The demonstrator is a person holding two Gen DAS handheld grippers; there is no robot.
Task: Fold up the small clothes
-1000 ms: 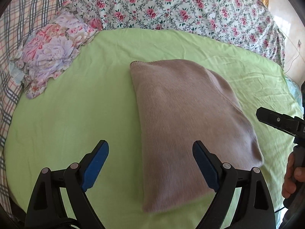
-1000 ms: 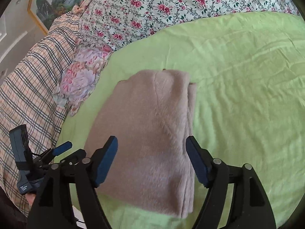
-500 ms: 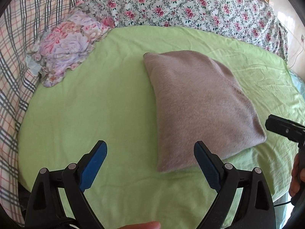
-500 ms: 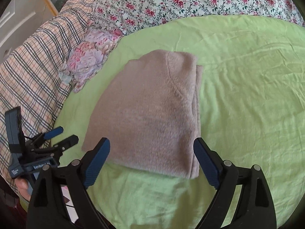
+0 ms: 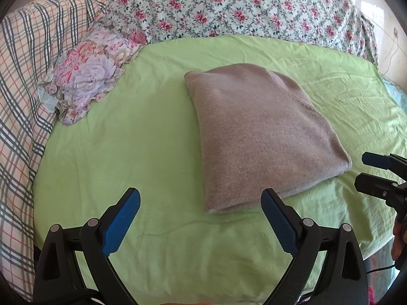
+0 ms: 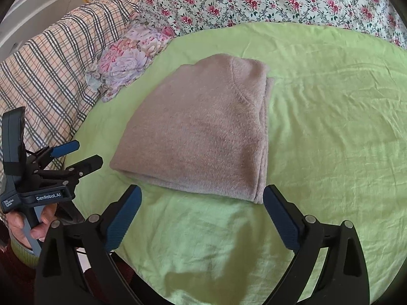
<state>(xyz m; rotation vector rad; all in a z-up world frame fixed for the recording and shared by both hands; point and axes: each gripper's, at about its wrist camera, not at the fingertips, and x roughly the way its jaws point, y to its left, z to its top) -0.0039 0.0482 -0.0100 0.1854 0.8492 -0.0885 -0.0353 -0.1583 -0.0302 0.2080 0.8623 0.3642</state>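
The folded taupe knit sweater lies flat on the green bedsheet, a neat rectangle near the middle of the bed; in the right wrist view its stacked layers show along the right-hand edge, and a curved seam runs across the top layer. The left gripper hangs over bare sheet just short of the sweater's near corner, its blue pads wide apart and widening a touch more, nothing between them but green cloth; the sweater's corner sits just ahead of the right-hand pad without touching it. The right gripper hovers on the near side of the sweater too; its jaws are spreading, empty, with the sweater's near edge lying just beyond the tips. From the right wrist view the left gripper appears at the left edge, gripped by a hand with a pale green cuff below it. Off to the far left a ruffled floral pillow rests at the sheet's edge, against a plaid blanket; a rose-print quilt bunches along the far side of the bed.
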